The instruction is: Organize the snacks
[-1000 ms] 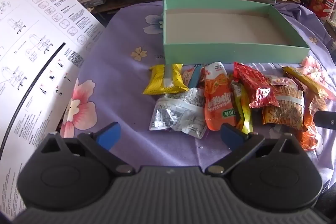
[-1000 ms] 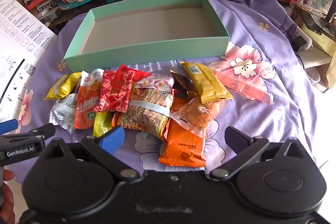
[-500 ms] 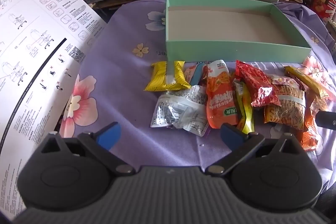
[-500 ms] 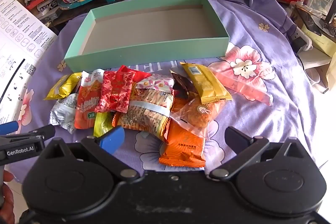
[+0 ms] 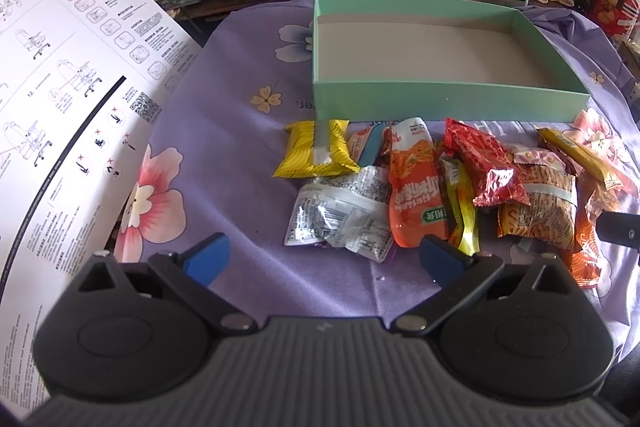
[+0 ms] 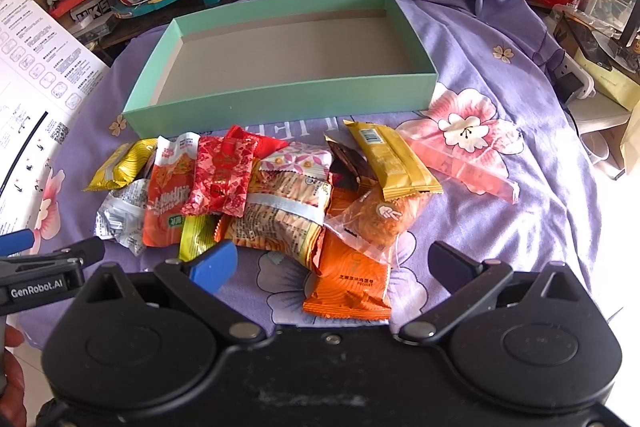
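- Desk under a purple floral cloth (image 6: 500, 39); toys and boxes crowd the back.
- Snack packets (image 6: 276, 195) heaped just before the empty green box (image 6: 280, 103).
- Left hand-held gripper (image 5: 324, 255) and right hand-held gripper (image 6: 332, 263): both wide open, holding nothing.
- Packets look light, crinkly, slippery; pinch a sealed edge.
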{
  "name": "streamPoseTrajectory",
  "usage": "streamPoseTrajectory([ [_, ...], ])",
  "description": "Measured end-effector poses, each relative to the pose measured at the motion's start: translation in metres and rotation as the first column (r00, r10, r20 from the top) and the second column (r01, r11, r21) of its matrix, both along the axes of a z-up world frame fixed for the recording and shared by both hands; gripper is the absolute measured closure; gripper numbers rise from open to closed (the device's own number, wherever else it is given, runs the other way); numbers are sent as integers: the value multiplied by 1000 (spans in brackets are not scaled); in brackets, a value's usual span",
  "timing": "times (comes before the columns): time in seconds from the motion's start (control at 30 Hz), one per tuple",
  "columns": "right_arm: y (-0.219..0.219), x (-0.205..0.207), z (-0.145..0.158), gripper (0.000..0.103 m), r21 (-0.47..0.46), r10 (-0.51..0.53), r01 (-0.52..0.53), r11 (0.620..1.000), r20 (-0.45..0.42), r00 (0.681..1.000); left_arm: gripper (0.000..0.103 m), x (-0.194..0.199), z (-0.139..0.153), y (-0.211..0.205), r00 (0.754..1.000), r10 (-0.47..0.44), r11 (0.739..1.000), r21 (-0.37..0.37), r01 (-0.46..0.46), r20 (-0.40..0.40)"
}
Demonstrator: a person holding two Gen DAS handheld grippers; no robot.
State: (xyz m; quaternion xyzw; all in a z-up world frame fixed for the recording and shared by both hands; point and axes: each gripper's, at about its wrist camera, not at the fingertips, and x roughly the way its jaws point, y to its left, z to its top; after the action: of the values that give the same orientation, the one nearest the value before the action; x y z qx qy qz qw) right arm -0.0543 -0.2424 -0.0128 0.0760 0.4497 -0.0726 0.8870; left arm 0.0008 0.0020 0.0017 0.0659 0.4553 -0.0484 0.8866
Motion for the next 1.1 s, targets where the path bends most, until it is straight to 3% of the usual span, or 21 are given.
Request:
streamPoseTrajectory([
  [0.6,1,-4,8,0,-14,0,1,1000,27,1000,0,-3,10,-1,1000,-14,1000,-13,14,16],
  [1.1,-2,-2,1,0,16,-5,5,1000,3,1000,0,1,1,-1,1000,-13,1000,-14,13,-14],
])
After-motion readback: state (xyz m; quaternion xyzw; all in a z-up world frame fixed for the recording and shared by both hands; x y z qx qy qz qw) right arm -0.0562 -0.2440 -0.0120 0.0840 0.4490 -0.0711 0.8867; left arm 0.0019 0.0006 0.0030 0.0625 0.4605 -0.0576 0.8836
